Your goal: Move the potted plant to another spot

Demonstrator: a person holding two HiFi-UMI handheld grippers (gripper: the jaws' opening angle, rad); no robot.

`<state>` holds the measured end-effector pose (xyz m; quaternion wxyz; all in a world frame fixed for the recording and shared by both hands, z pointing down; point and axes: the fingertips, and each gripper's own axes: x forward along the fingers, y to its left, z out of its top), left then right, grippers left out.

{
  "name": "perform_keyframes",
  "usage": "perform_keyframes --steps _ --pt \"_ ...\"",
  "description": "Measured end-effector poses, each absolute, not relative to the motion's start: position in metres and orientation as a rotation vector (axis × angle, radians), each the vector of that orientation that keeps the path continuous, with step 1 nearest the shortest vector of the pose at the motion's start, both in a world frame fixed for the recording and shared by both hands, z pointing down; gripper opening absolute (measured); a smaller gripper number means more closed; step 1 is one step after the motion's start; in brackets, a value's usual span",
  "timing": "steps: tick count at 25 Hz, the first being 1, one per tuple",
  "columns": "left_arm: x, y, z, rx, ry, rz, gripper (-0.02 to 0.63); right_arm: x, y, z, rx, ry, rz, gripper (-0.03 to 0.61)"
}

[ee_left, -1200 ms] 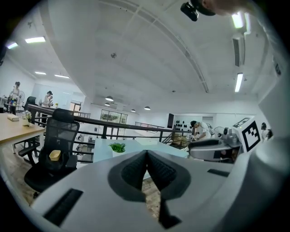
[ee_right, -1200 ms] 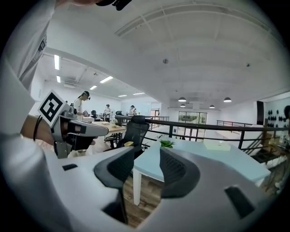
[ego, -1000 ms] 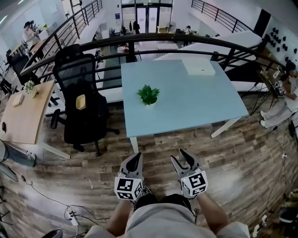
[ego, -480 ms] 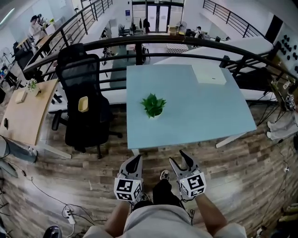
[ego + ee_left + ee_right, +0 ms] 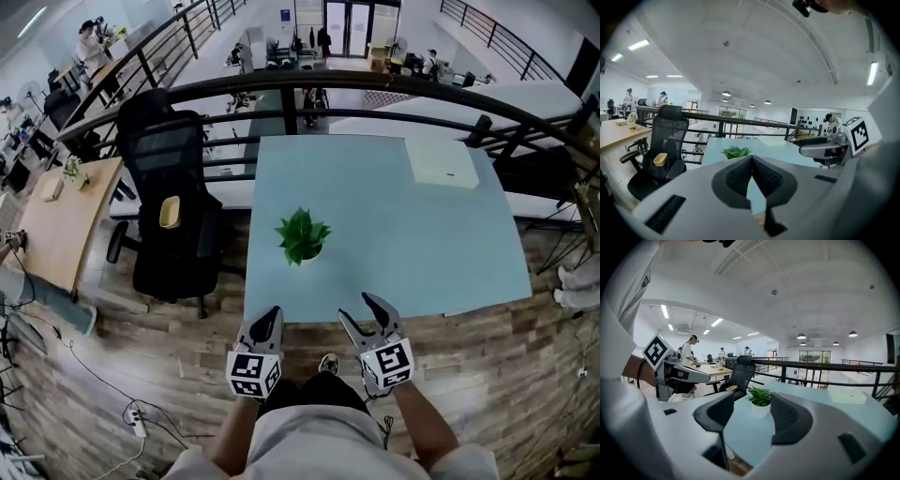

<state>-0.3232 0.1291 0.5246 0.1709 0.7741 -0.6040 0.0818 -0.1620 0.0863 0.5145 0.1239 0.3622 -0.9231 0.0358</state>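
The plant (image 5: 302,236) stands on the pale blue worktop (image 5: 403,244), toward its near left part and well apart from both grippers, which hover side by side just off the near edge. The left gripper (image 5: 265,323) has its fingers (image 5: 740,176) pressed together with nothing between them. The right gripper (image 5: 361,314) is partly spread, its fingers (image 5: 787,416) having just been opening, and the plant shows through the gap but far ahead, so nothing is held. The step in hand looks like the approach. It would go best to widen the right fingers past the pot (image 5: 760,409), come in low and level, and close on the pot's wall rather than on the leaves (image 5: 735,152), keeping it upright. The left gripper could stay clear or steady the far side. From above, foliage covers most of the pot. In the left gripper view the fingers hide it wholly. The pot's weight, and which bare spot is meant, cannot be told. A white pad (image 5: 445,161) takes the far right corner.
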Motion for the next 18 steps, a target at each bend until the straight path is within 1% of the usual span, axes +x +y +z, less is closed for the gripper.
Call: perform_keyframes --steps 6,12,18 --pt "-0.323 0.115 0.560 2.090 -1.720 0.314 0.012 -0.160 0.060 0.551 0.979 -2.678 0.200 0.259" --pt "-0.338 0.094 0.598 2.015 -1.715 0.355 0.012 -0.183 0.031 0.588 0.900 -2.662 0.220 0.278" --pt "-0.348 0.067 0.637 1.967 -1.662 0.389 0.012 -0.211 0.003 0.623 0.839 -2.619 0.246 0.310"
